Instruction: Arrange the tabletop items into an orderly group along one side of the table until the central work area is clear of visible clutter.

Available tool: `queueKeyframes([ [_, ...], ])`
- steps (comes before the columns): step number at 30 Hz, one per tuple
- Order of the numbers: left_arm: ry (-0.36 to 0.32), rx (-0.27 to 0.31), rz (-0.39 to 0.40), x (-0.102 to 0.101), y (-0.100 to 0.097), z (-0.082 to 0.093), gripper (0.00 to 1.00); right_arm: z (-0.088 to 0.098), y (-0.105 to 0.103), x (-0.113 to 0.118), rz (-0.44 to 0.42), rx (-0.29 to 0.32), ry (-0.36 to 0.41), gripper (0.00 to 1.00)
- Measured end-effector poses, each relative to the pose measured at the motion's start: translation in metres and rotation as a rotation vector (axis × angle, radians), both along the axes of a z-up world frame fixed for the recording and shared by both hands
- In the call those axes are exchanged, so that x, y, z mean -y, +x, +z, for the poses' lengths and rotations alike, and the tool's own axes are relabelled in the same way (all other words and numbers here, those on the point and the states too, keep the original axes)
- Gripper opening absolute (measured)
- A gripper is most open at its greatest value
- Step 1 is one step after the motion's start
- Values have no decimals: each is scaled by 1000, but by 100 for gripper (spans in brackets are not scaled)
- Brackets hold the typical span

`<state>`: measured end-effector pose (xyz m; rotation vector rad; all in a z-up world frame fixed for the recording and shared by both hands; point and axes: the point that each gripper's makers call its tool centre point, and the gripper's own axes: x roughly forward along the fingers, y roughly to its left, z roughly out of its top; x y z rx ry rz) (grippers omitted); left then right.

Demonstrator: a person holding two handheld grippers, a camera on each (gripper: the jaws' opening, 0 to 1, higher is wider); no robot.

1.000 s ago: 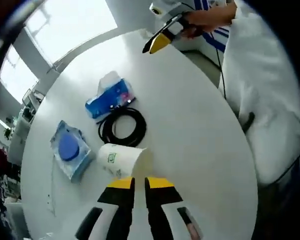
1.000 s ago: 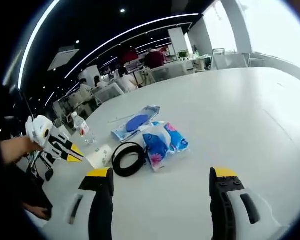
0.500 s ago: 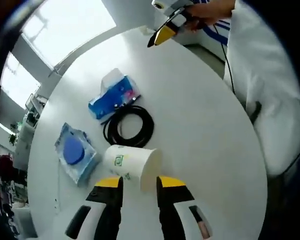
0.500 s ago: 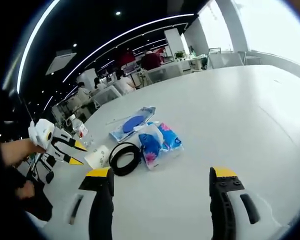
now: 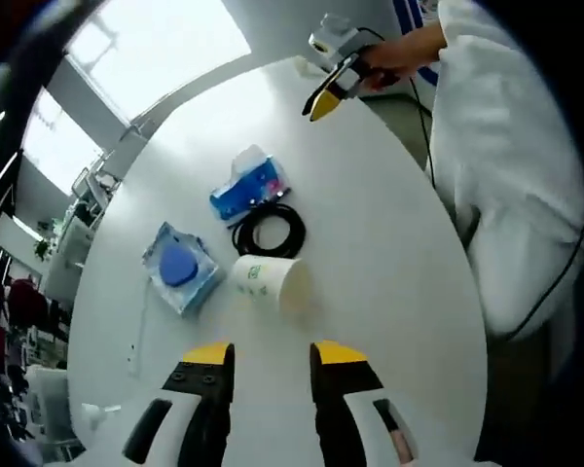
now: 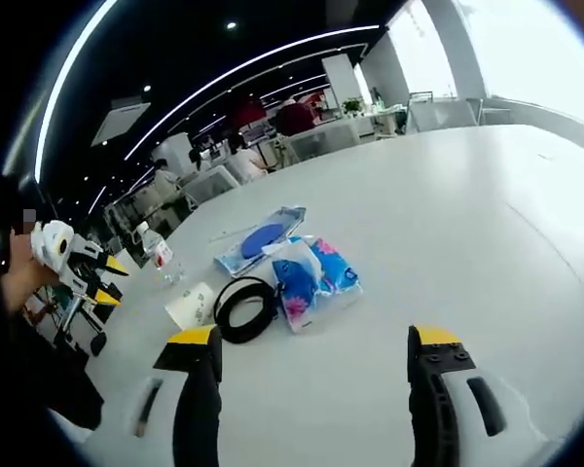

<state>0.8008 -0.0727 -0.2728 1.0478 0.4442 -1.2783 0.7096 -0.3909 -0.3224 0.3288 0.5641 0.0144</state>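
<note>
On the round white table (image 5: 389,292), a paper cup (image 5: 269,282) lies on its side, touching a coiled black cable (image 5: 269,232); a blue tissue pack (image 5: 248,187) sits just beyond the coil and a clear packet with a blue disc (image 5: 181,266) beside the cup. Left gripper (image 5: 271,358) hovers above the table near the cup, jaws slightly parted, holding nothing. Right gripper (image 6: 314,339) has its jaws spread wide and empty, well apart from the cluster.

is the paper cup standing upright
No, the cup lies on its side on the table, its open mouth turned toward the left gripper.
</note>
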Motion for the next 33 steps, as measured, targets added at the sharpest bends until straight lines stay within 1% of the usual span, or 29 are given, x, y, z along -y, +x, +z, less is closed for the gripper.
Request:
queueKeyframes([
  [2, 5, 7, -10, 6, 3, -10, 32, 2, 6, -3, 19, 5, -2, 74],
  [4, 11, 14, -20, 12, 6, -20, 32, 4, 12, -7, 38, 10, -5, 74],
  [5, 4, 0, -14, 14, 6, -23, 32, 4, 13, -8, 42, 11, -9, 74],
  [8, 7, -11, -15, 23, 12, -36, 28, 6, 17, -10, 56, 12, -20, 74],
  [9, 0, -38, -26, 33, 7, -40, 26, 8, 19, -11, 63, 15, -24, 74],
  [11, -1, -30, -36, 37, 8, -42, 30, 10, 20, -10, 64, 17, -24, 74],
  [12, -1, -26, -41, 39, 9, -42, 30, 11, 21, -10, 65, 19, -24, 73],
  [13, -18, -45, -50, 48, 9, -46, 29, 12, 21, -7, 64, 19, -34, 73],
  [16, -11, -42, -56, 48, 10, -49, 29, 11, 21, -6, 62, 17, -32, 73],
  [17, -4, -47, -61, 49, 14, -57, 29, 9, 21, -2, 59, 9, -32, 73],
  [20, -3, -52, -63, 49, 14, -59, 26, 9, 21, 0, 55, 9, -31, 73],
  [26, 5, -56, -75, 50, 14, -65, 25, 7, 21, 1, 51, 4, -28, 73],
  [28, 4, -55, -81, 51, 14, -66, 20, 7, 21, 2, 46, 3, -27, 73],
  [30, 3, -54, -86, 52, 13, -67, 18, 8, 21, 3, 42, 2, -26, 73],
  [31, 2, -71, -85, 56, 14, -71, 17, 8, 21, 3, 40, 2, -26, 73],
  [32, 4, -73, -92, 57, 13, -73, 14, 8, 21, 3, 39, 1, -27, 73],
  [33, 6, -74, -98, 58, 13, -75, 8, 8, 21, 4, 38, 1, -27, 73],
])
